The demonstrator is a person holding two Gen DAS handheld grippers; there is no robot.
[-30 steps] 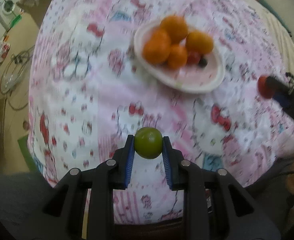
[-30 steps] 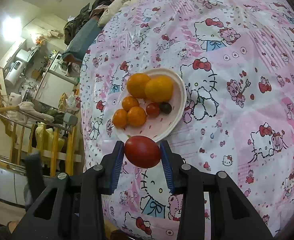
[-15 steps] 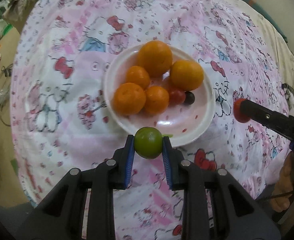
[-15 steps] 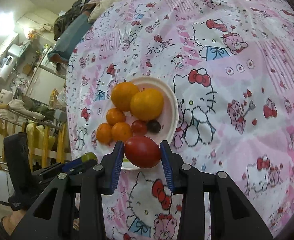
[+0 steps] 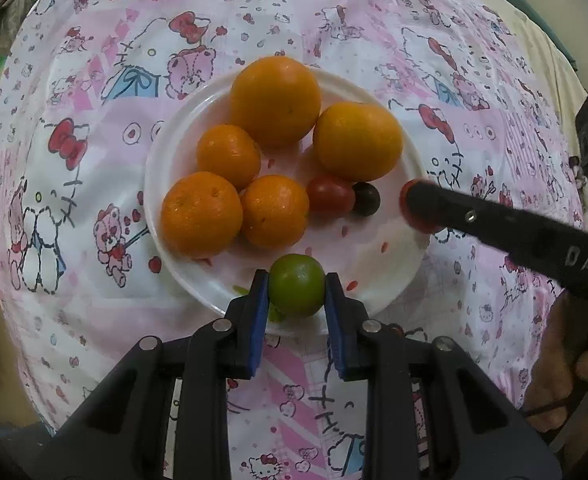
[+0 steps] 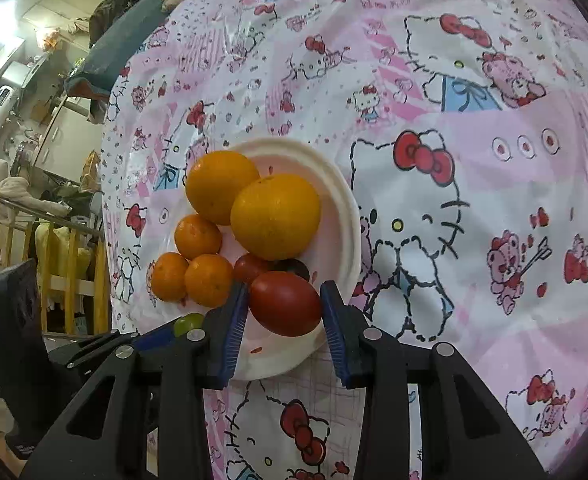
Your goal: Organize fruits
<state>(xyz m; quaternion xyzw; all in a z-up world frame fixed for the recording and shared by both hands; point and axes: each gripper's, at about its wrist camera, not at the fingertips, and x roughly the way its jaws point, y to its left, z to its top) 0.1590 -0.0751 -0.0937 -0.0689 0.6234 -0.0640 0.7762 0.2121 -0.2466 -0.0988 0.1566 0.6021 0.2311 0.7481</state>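
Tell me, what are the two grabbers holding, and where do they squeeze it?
The left gripper pinches a green lime by its two sides. The right gripper pinches a red tomato by its two ends.

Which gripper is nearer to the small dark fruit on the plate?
Right. The right gripper holds the red tomato close beside the dark fruit. The left gripper holds the green fruit over the plate's near rim, farther off.

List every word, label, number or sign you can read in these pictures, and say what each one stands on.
"DAS": pale letters on the black side of the right gripper, cut off by the left wrist picture's edge, so likely incomplete.
The tablecloth bears cartoon cats and bears, no readable words.
Background room items: too small and blurred to read.
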